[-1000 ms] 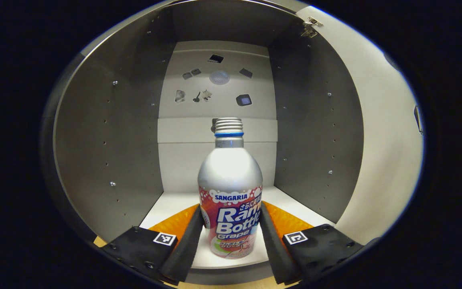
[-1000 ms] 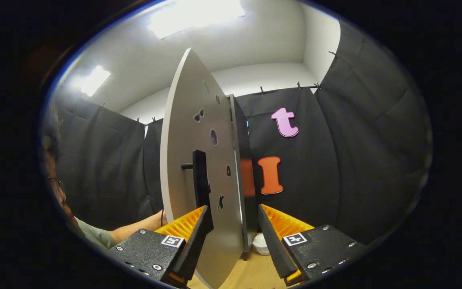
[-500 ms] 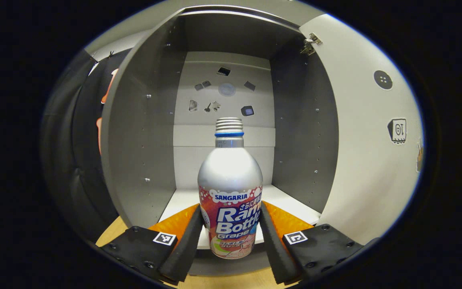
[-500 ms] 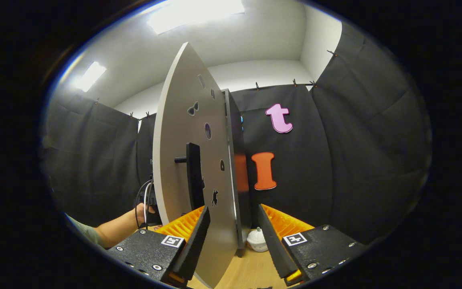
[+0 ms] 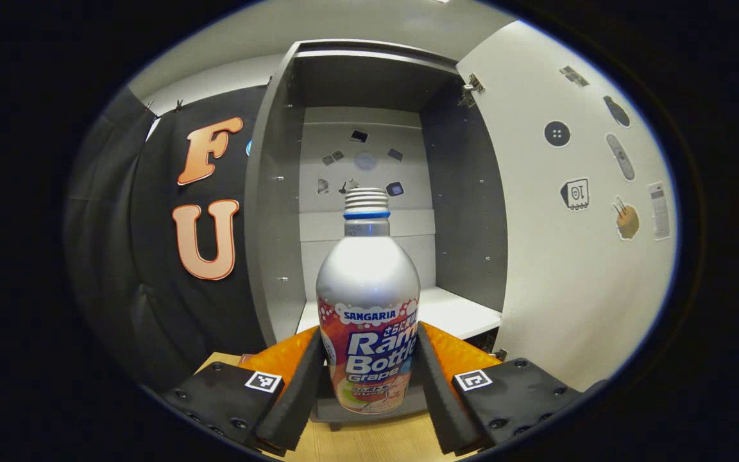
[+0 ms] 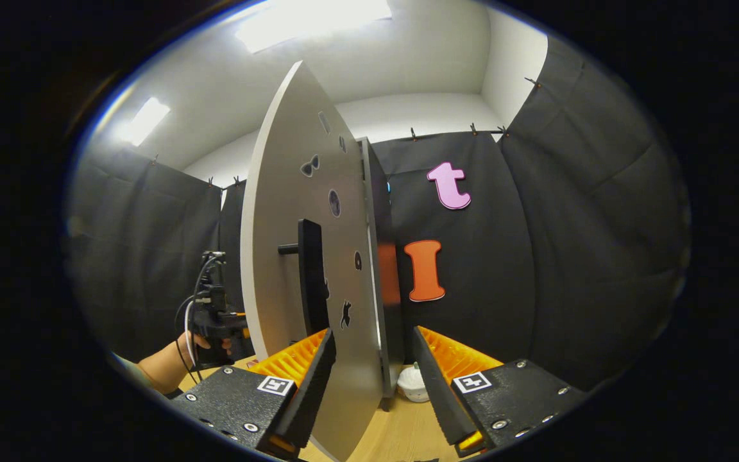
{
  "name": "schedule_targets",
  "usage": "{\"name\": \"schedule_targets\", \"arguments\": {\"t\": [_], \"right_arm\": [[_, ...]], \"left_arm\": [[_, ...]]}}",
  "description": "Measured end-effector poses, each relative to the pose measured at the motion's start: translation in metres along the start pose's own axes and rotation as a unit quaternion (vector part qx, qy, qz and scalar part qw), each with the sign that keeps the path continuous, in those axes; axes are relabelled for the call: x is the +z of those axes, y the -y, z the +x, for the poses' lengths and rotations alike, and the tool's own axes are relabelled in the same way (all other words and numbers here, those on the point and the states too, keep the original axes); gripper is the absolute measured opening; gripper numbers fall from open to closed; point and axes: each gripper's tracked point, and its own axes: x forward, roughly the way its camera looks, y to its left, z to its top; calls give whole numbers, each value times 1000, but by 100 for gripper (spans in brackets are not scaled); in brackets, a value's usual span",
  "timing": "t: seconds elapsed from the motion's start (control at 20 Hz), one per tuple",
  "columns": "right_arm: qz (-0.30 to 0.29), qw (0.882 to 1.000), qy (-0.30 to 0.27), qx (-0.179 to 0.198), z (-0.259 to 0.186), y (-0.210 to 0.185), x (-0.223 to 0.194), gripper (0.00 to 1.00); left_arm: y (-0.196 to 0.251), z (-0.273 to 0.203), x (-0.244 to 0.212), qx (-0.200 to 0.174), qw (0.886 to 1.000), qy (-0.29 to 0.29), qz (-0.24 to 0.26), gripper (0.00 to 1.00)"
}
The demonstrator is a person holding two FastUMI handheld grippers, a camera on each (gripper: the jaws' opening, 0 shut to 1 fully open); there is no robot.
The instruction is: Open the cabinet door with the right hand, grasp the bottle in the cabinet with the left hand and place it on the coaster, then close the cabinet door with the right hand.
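The left gripper [image 5: 368, 366] has its two fingers pressed on the sides of the bottle [image 5: 368, 301], one on each side, so it is pinching the bottle. The bottle stands straight up between the fingers. It is silver on top with a bright label low down, a blue ring on its neck and no cap on the top. It is out in front of the cabinet [image 5: 369, 192], over the light wooden table [image 5: 356, 443], and its bottom is not touching the white shelf [image 5: 453, 314] behind it. The cabinet is grey inside, with small stickers on its back wall. The cabinet door [image 5: 568, 244] is swung wide open on the right side of the left gripper view, and it has little picture stickers on it. In the right gripper view, the right gripper [image 6: 369, 372] has its fingers spread apart with the edge of the open cabinet door [image 6: 318, 256] standing between them. I cannot tell if either finger touches the door. A dark handle [image 6: 310, 276] sticks out from the door, just above the left finger. A small white round thing [image 6: 411, 384] sits on the table [image 6: 408, 436] near the bottom of the door. Far off on the left, a hand [image 6: 180, 353] holds a gripper with wires on it.
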Motion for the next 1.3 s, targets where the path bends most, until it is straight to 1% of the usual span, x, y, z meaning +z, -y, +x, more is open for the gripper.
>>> {"name": "schedule_targets", "arguments": {"t": [0.1, 0.2, 0.35, 0.45, 0.6, 0.75, 0.85, 0.9, 1.0, 1.05, 1.1, 1.15, 1.2, 1.25, 1.3], "right_arm": [[4, 1000, -6, -6, -1, 0, -2, 76], [13, 1000, -10, 0, 1, -3, -3, 76], [8, 1000, -8, -9, 3, 1, 0, 76], [13, 1000, -5, -14, 2, 2, 3, 76], [24, 1000, -5, -10, 6, 1, 4, 76], [29, 1000, -1, -11, 7, 1, 6, 76], [33, 999, 0, -12, 8, 1, 6, 76], [35, 999, 1, -12, 8, 0, 6, 76], [36, 999, 0, -14, 8, 0, 4, 76], [35, 999, 1, -14, 9, 0, 4, 72], [36, 999, 4, -16, 9, 1, 4, 72], [36, 999, 5, -16, 10, 0, 4, 77], [35, 999, 7, -17, 11, 0, 5, 72], [34, 999, 9, -17, 10, 0, 4, 72], [33, 999, 9, -18, 11, 1, 4, 77]], "left_arm": [[-6, -15, -4, -2, 1000, 3, 3, 83], [-13, -31, -7, 0, 1000, 8, 11, 83], [-23, -51, -15, 2, 1000, 14, 23, 83], [-35, -61, -21, 10, 1000, 12, 21, 83], [-48, -79, -32, 17, 1000, 8, 12, 83], [-58, -95, -44, 15, 1000, 13, 7, 83], [-69, -104, -58, 21, 1000, 9, 4, 83], [-71, -109, -66, 24, 1000, 7, 4, 81], [-78, -119, -80, 30, 1000, 3, 7, 83], [-81, -123, -87, 34, 999, 2, 8, 83], [-84, -127, -95, 36, 999, -1, 9, 83], [-87, -131, -102, 38, 999, -5, 9, 83], [-90, -135, -109, 41, 999, -9, 10, 83], [-93, -139, -115, 44, 999, -11, 11, 83], [-96, -141, -122, 46, 999, -12, 11, 83]]}}
